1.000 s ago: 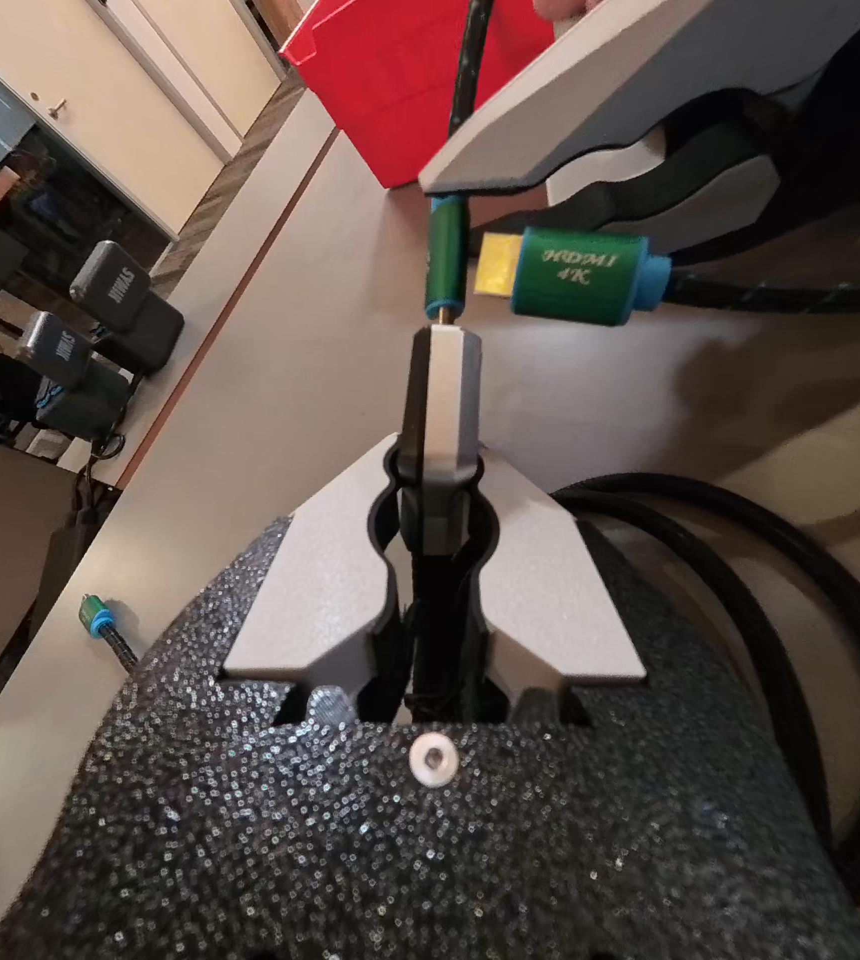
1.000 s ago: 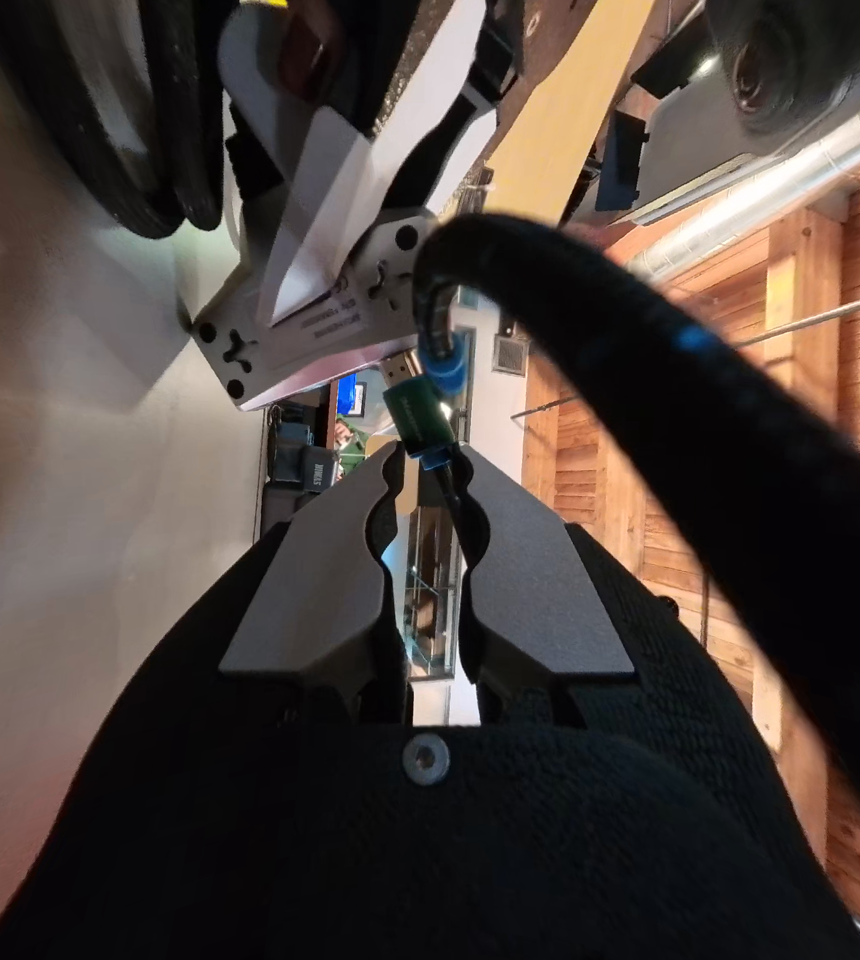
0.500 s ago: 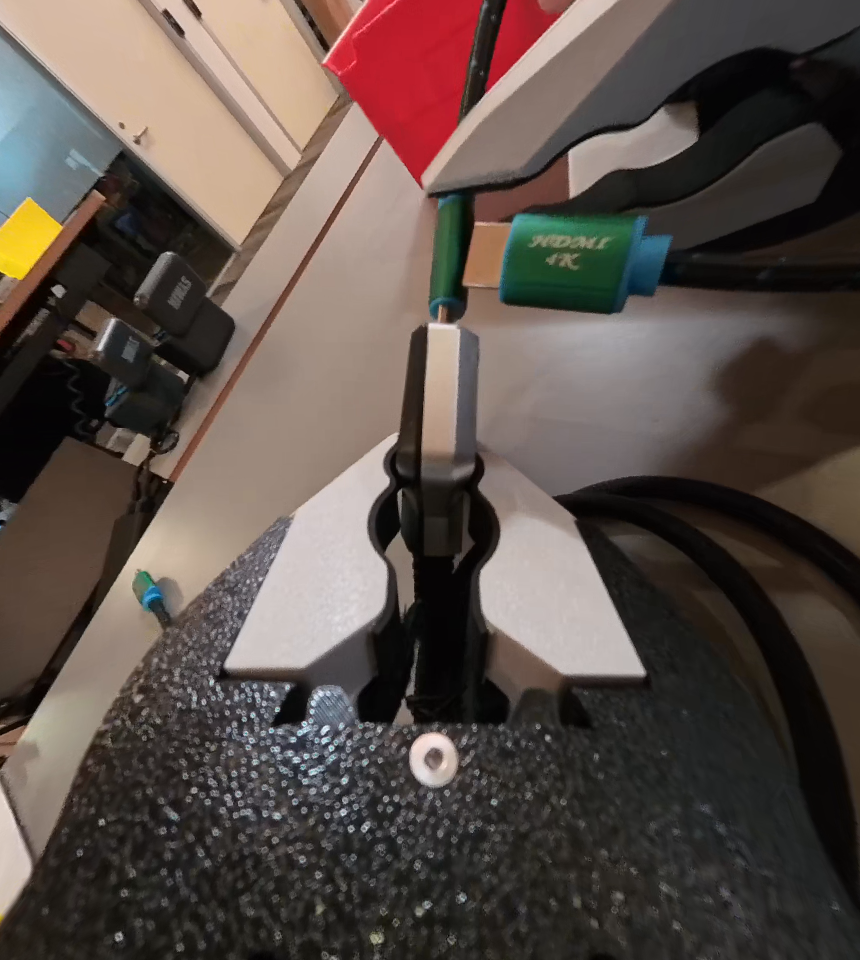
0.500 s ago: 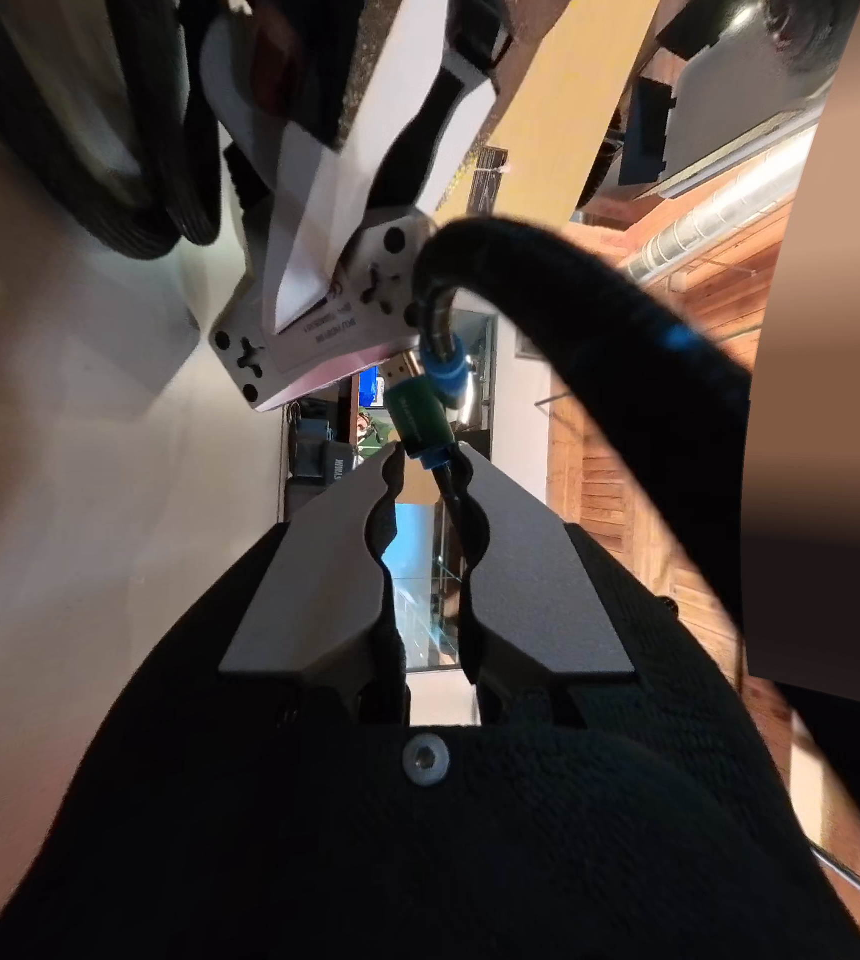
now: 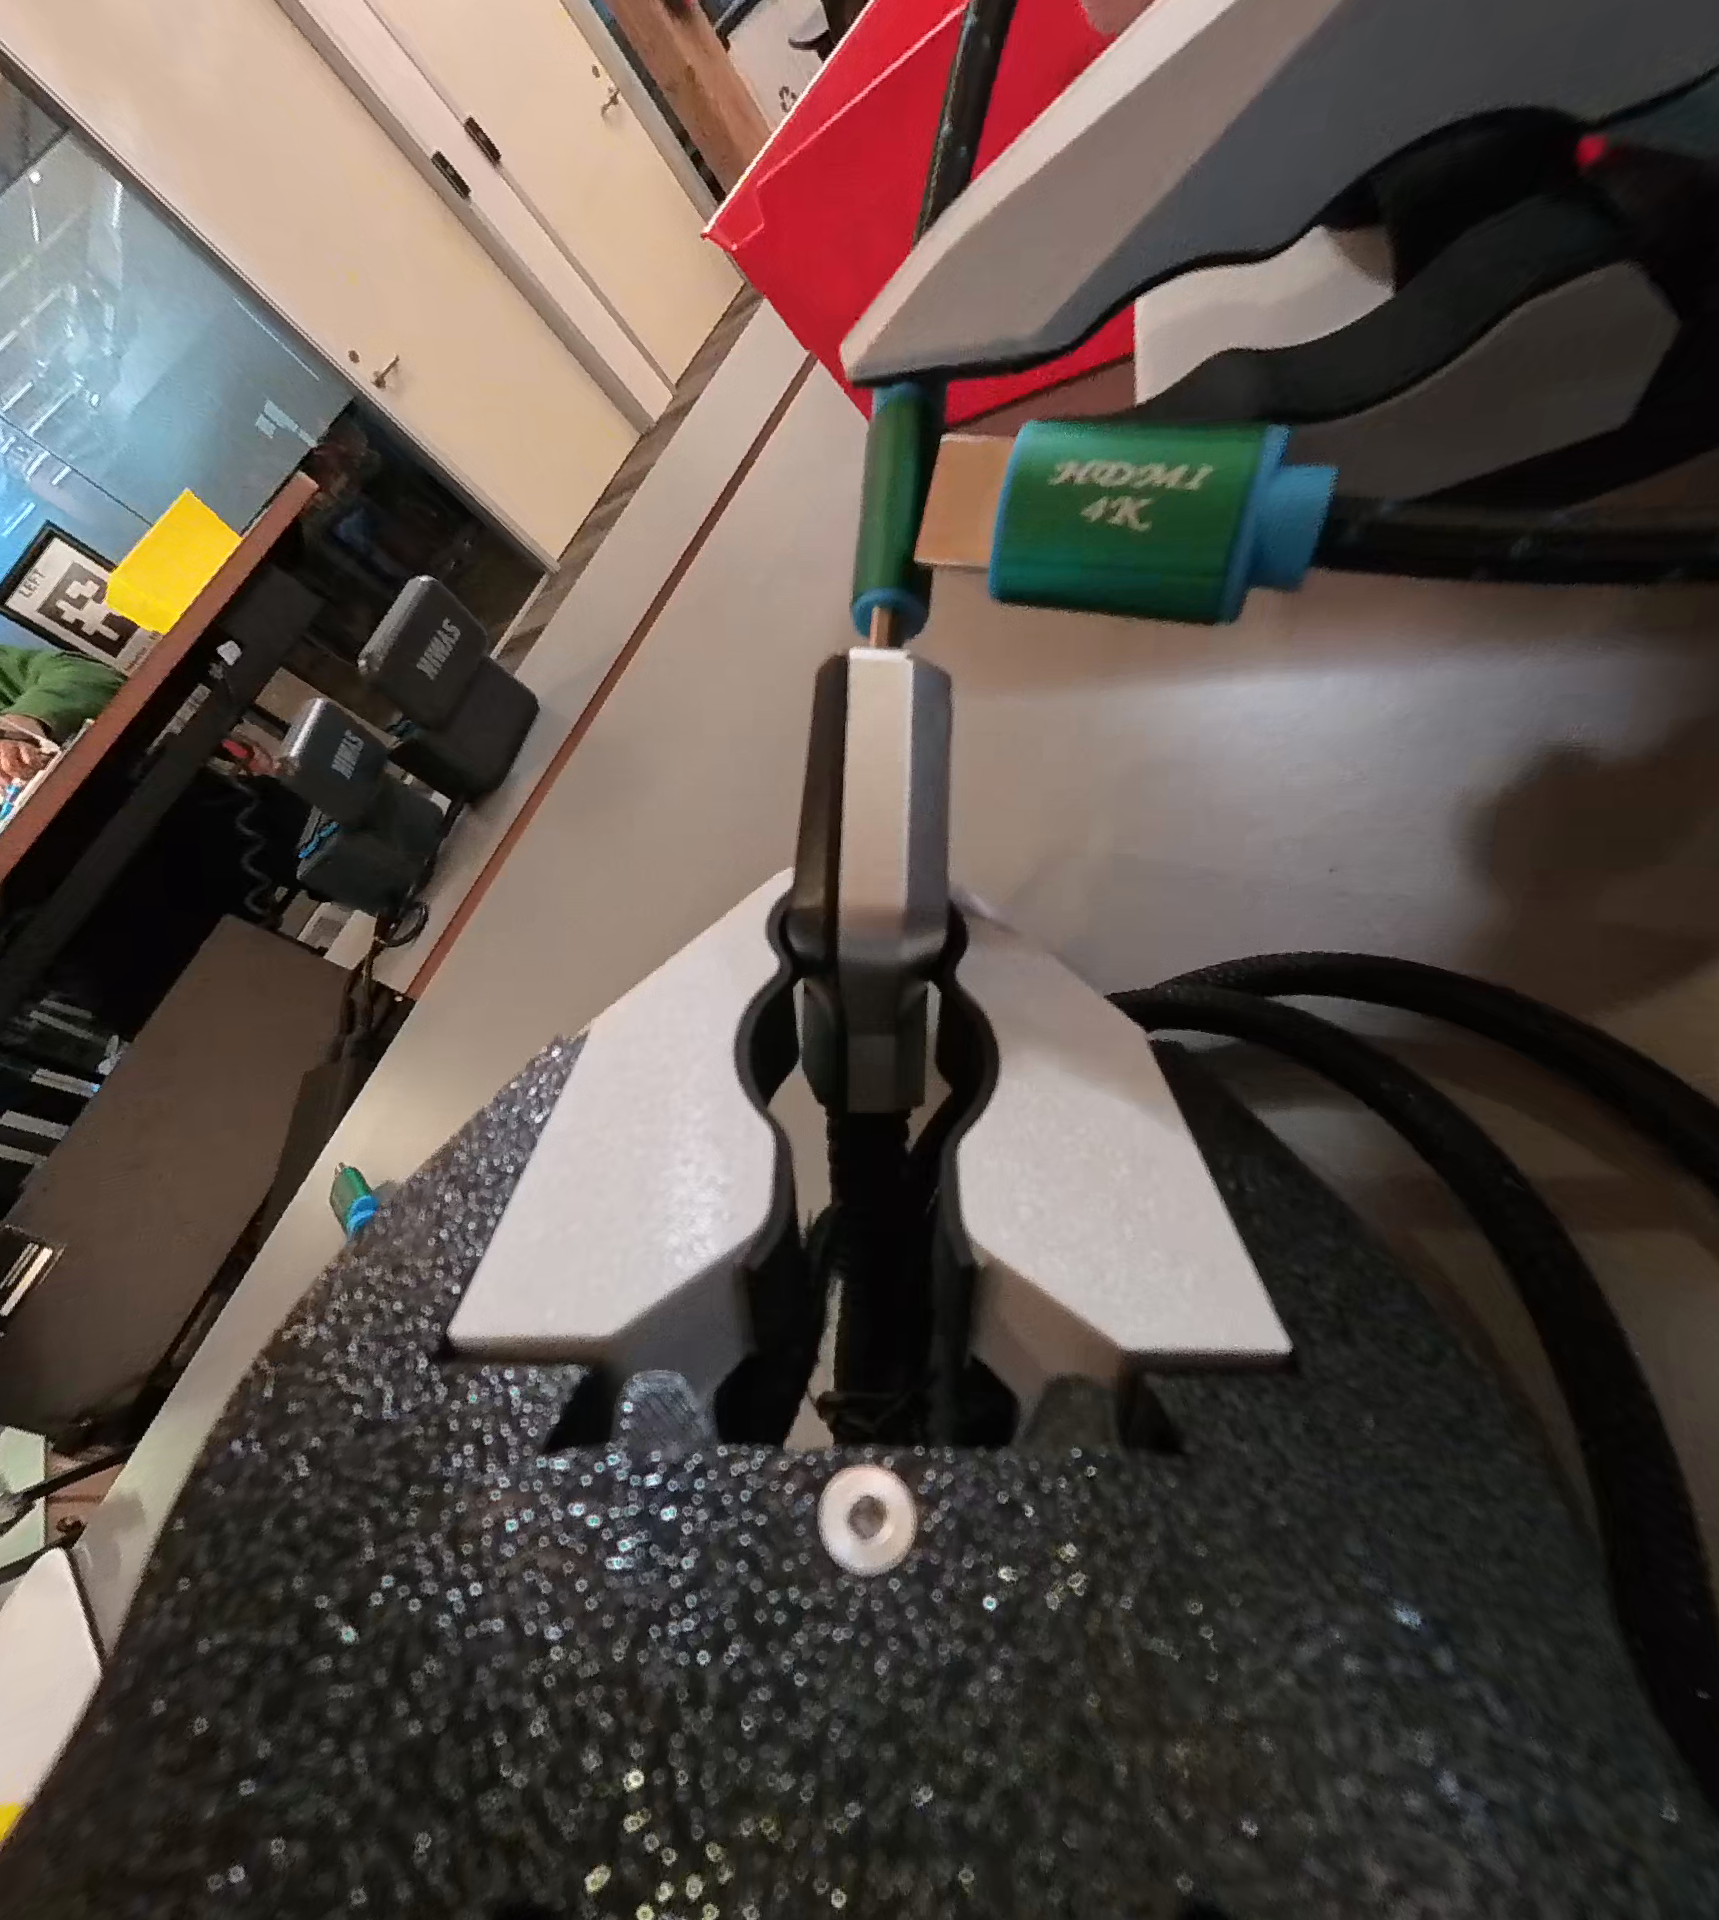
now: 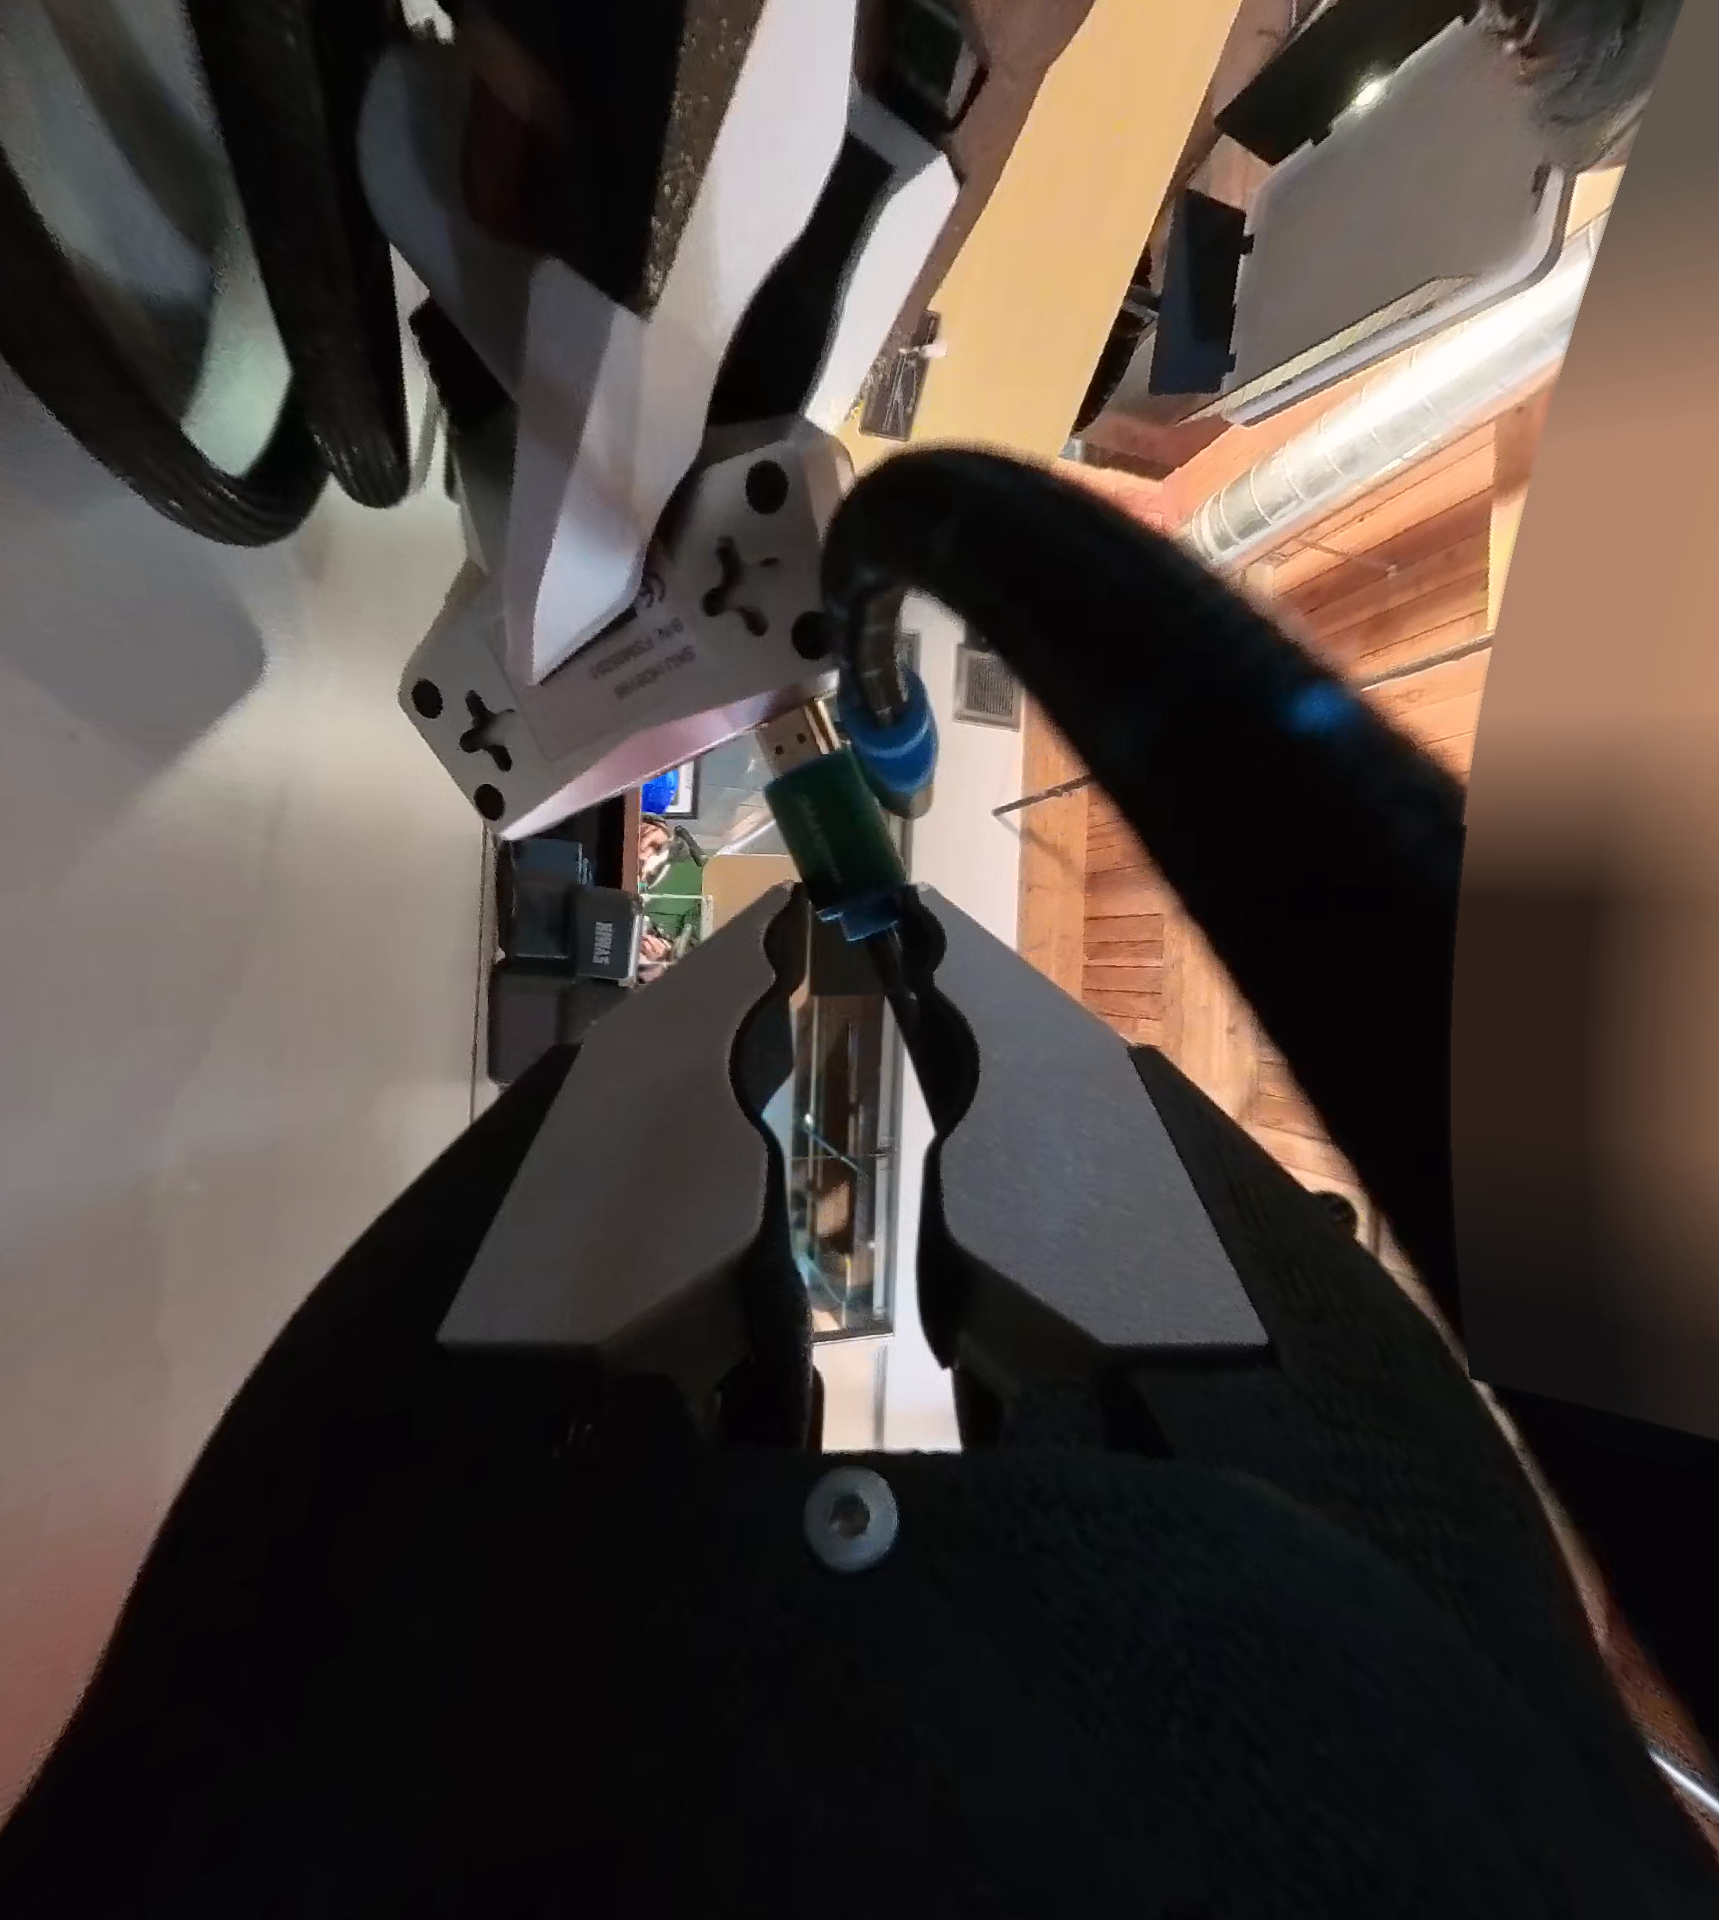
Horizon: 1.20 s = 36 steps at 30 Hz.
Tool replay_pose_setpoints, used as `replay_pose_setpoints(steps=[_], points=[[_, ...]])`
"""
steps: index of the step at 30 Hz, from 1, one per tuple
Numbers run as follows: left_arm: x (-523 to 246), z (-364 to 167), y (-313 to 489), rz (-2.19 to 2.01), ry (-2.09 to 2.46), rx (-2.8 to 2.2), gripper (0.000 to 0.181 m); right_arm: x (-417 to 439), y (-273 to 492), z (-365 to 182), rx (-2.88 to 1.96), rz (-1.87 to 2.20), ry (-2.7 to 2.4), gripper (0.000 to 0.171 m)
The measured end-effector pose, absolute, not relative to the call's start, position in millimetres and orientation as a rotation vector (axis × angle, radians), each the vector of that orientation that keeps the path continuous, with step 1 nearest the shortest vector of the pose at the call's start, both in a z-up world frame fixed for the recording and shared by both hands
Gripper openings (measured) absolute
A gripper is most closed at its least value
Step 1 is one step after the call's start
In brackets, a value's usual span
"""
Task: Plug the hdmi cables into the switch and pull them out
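Green plug (image 5: 1130,520) nearer the switch (image 5: 876,790) — unplugged; background shifted.

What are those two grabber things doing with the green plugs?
The left hand-held gripper is clamped on a small silver HDMI switch. One green plug is already in it. The right hand-held gripper holds a second green plug by its cable end, with the gold tip at the switch's edge, not yet fully in.
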<state>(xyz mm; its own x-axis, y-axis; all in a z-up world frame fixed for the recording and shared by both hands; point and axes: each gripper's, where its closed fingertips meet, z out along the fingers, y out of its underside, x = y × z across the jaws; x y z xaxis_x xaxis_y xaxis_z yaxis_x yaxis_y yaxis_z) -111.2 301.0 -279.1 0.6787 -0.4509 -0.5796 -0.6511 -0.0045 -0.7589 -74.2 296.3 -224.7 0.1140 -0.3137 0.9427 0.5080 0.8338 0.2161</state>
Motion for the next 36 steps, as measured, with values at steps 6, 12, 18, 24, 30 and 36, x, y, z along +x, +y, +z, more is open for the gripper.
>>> replay_pose_setpoints(steps=[6,12,18,24,30,36], points=[[-110.6,-278.1,300.9,0.202,0.915,-1.631,0.019,-74.0,296.7,-223.8,-0.174,-0.610,-1.323,0.015],[-110.0,-279.1,300.9,0.196,0.918,-1.635,0.019,-73.7,295.7,-222.4,-0.162,-0.613,-1.316,0.016],[-109.9,-278.8,300.7,0.197,0.918,-1.632,0.019,-73.6,297.7,-224.0,-0.157,-0.626,-1.323,0.015],[-109.9,-279.8,300.8,0.206,0.924,-1.634,0.019,-74.0,296.7,-223.7,-0.163,-0.613,-1.322,0.015],[-108.6,-280.3,299.8,0.203,0.935,-1.627,0.019,-73.3,295.5,-224.5,-0.172,-0.566,-1.330,0.015],[-110.9,-284.0,301.2,0.240,0.943,-1.652,0.019,-75.4,292.1,-225.0,-0.168,-0.577,-1.333,0.015]])
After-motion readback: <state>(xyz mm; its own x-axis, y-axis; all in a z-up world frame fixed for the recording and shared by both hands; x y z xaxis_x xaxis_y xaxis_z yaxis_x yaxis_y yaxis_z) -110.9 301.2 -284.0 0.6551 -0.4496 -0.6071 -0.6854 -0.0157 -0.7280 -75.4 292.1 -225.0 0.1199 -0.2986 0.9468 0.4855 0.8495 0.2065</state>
